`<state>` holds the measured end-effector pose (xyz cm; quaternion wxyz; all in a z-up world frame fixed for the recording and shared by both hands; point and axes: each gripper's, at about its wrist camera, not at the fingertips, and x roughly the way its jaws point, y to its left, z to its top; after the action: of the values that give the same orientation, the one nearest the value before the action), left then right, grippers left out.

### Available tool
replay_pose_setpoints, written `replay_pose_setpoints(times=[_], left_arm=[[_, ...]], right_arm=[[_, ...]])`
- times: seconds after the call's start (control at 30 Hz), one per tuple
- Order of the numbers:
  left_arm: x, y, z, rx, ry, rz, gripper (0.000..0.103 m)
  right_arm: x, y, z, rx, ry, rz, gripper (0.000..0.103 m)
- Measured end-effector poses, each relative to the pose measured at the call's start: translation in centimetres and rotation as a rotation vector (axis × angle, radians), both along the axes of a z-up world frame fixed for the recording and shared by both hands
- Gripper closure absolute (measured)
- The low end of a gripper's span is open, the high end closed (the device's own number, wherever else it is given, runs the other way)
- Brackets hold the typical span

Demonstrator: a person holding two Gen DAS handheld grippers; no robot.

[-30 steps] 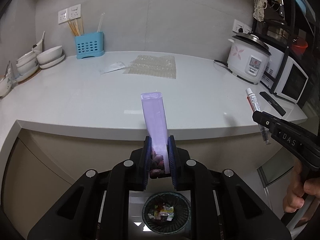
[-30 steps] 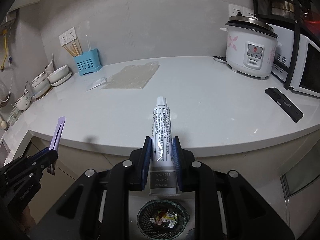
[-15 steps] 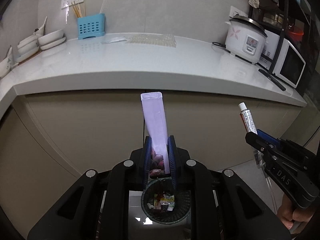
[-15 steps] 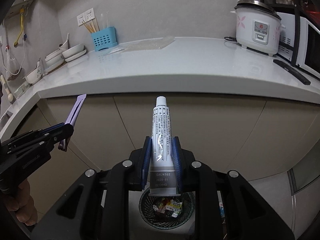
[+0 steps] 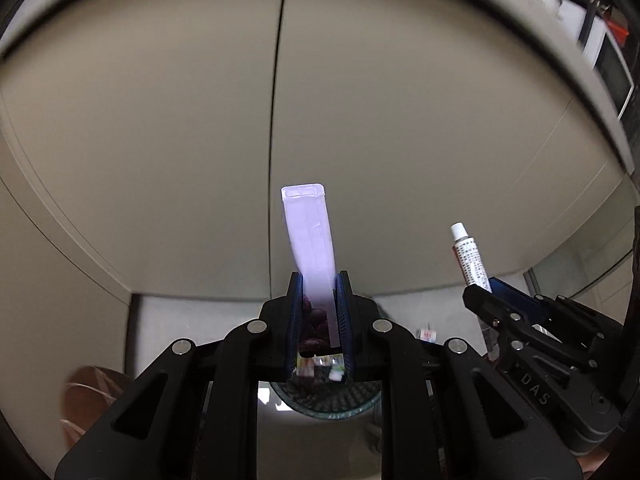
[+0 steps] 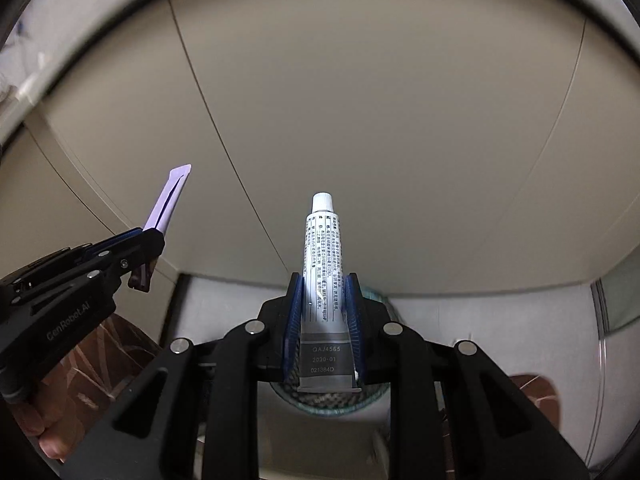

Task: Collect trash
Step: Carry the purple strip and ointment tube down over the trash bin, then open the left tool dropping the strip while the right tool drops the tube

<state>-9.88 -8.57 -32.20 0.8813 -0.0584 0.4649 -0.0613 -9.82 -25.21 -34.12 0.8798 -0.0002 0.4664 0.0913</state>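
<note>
My left gripper (image 5: pixel 319 280) is shut on a flat purple packet (image 5: pixel 309 232) that sticks up between its blue pads. It also shows in the right wrist view (image 6: pixel 166 200) at the left. My right gripper (image 6: pixel 323 280) is shut on a white tube (image 6: pixel 323 256) with a white cap; the tube also shows in the left wrist view (image 5: pixel 469 254). A round mesh trash bin (image 5: pixel 326 398) with wrappers inside sits on the floor right below both grippers, mostly hidden by them; its rim shows in the right wrist view (image 6: pixel 328 400).
Beige cabinet doors (image 5: pixel 360 120) fill the view close ahead, under the counter edge (image 6: pixel 80 20). A small scrap (image 5: pixel 427 335) lies on the pale floor by the bin. A brown patterned floor area (image 6: pixel 116 360) lies to the left.
Both grippers have dropped from counter height to just above the floor, over the trash bin. The counter has passed out of view overhead. Both still hold their items.
</note>
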Motion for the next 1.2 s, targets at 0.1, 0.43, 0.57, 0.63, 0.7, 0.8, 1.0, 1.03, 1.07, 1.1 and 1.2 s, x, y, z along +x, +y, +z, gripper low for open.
replay_pose_setpoints(times=[0.1, 0.43, 0.57, 0.63, 0.7, 0.8, 1.0, 1.03, 1.07, 1.1, 1.2], left_arm=[[0.9, -0.3, -4.2, 0.006, 0.059, -0.009, 0.086], [3.2, -1.0, -16.0, 0.002, 0.254, -0.055, 0.086], [4.1, -1.5, -18.7, -0.019, 0.287, -0.079, 0.086], [4.5, -1.7, -19.9, -0.03, 0.303, -0.085, 0.087], [4.7, -1.6, -21.2, -0.017, 0.315, -0.093, 0.086], [5.0, -2.6, -23.1, 0.005, 0.354, -0.094, 0.086], [5.0, -2.8, -25.3, 0.029, 0.406, -0.103, 0.086], [5.0, -2.8, -25.5, 0.026, 0.412, -0.104, 0.086], [5.0, -2.8, -25.6, 0.024, 0.415, -0.102, 0.085], [4.9, -2.7, -25.6, 0.023, 0.419, -0.101, 0.085], [5.0, -2.6, -25.9, 0.024, 0.425, -0.091, 0.082]], right_arm=[[1.1, -0.2, -4.3, -0.005, 0.084, -0.013, 0.082], [4.6, -0.8, -16.2, -0.036, 0.338, -0.062, 0.082], [5.8, -0.9, -20.1, -0.034, 0.433, -0.064, 0.082], [6.1, -0.7, -21.7, -0.047, 0.468, -0.062, 0.082], [6.2, -0.9, -23.3, -0.035, 0.507, -0.062, 0.082], [6.5, -1.0, -24.8, -0.044, 0.528, -0.06, 0.082], [6.8, -1.1, -26.1, -0.043, 0.557, -0.062, 0.082], [6.7, -1.0, -26.1, -0.039, 0.558, -0.059, 0.082], [6.7, -1.0, -26.1, -0.037, 0.559, -0.057, 0.082], [6.8, -1.0, -26.1, -0.037, 0.559, -0.058, 0.081], [6.9, -1.2, -25.9, -0.024, 0.554, -0.067, 0.076]])
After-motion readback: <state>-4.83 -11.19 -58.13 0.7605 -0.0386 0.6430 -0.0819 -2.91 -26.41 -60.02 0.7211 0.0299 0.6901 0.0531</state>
